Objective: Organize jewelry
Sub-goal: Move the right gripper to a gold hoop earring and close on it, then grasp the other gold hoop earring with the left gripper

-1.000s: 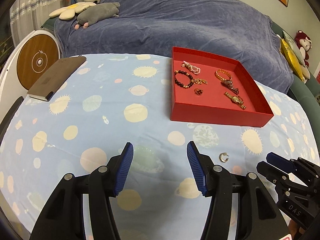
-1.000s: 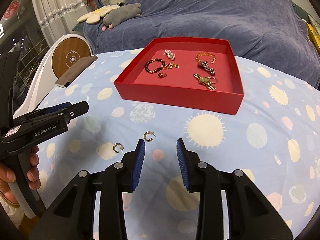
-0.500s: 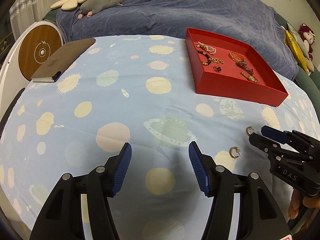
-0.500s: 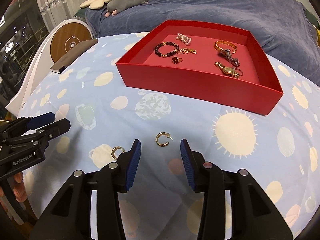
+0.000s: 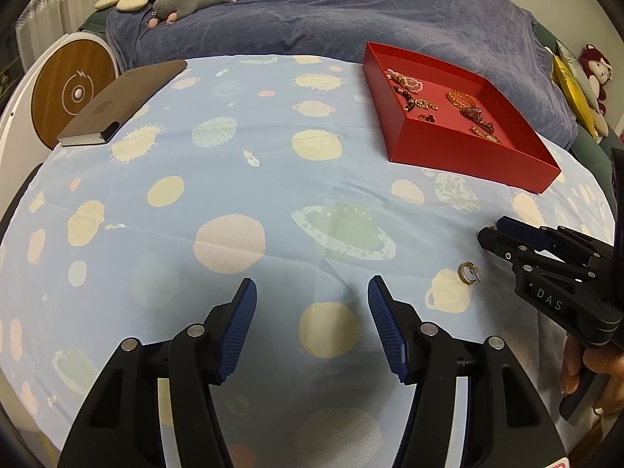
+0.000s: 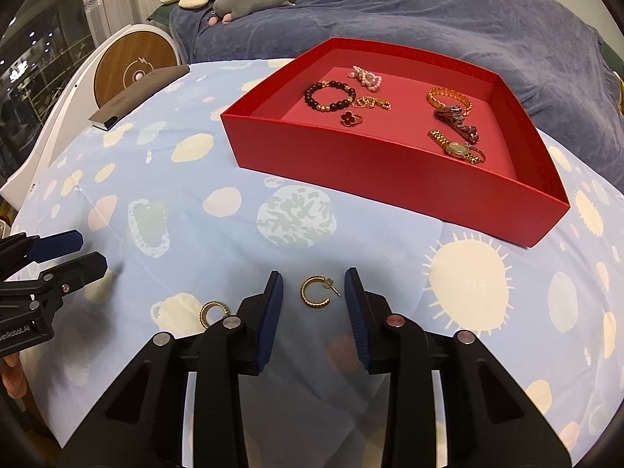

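Right tool [image 6: 313,299] closing around gold hoop earring [image 6: 315,291], pads not yet touching, left tool [image 5: 312,314] held apart, empty above tabletop [image 5: 234,195]

A table draped in a pale blue planet-print cloth [image 6: 296,210] is carrying a red tray [image 6: 390,173] of jewelry, a brown notebook [image 5: 121,103] lying at its far left edge, and two gold hoop earrings [image 6: 315,291] [image 6: 210,312] lying near each other on the cloth.
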`<move>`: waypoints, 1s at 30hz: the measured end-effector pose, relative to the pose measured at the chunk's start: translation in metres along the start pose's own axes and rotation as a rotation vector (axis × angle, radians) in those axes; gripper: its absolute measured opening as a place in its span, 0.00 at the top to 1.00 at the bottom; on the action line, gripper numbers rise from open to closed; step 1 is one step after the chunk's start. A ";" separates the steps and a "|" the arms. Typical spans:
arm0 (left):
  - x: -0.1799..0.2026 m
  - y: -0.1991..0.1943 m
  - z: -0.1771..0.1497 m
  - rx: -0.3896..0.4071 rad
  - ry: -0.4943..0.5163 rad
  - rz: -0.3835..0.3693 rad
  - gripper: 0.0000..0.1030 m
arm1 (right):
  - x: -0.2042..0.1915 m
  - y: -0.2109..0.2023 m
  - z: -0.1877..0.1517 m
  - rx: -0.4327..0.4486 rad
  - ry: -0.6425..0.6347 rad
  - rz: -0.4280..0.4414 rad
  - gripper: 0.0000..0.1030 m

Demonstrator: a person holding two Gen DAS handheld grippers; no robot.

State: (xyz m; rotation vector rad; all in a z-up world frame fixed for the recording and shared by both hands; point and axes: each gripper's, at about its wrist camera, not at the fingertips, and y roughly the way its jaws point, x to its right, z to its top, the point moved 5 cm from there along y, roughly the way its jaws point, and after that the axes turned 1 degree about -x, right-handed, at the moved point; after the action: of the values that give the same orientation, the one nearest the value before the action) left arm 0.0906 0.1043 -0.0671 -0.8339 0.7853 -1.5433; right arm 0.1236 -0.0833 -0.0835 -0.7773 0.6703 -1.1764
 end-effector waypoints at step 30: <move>0.109 0.019 0.000 -0.004 0.161 -0.100 0.45 | 0.042 -0.050 -0.040 -0.055 0.147 0.002 0.81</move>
State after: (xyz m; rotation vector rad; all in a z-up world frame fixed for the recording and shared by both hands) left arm 0.0902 -0.0067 -0.0744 -0.7682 0.8738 -1.7144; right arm 0.0749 -0.1408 -0.0682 -0.7408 0.8279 -1.2263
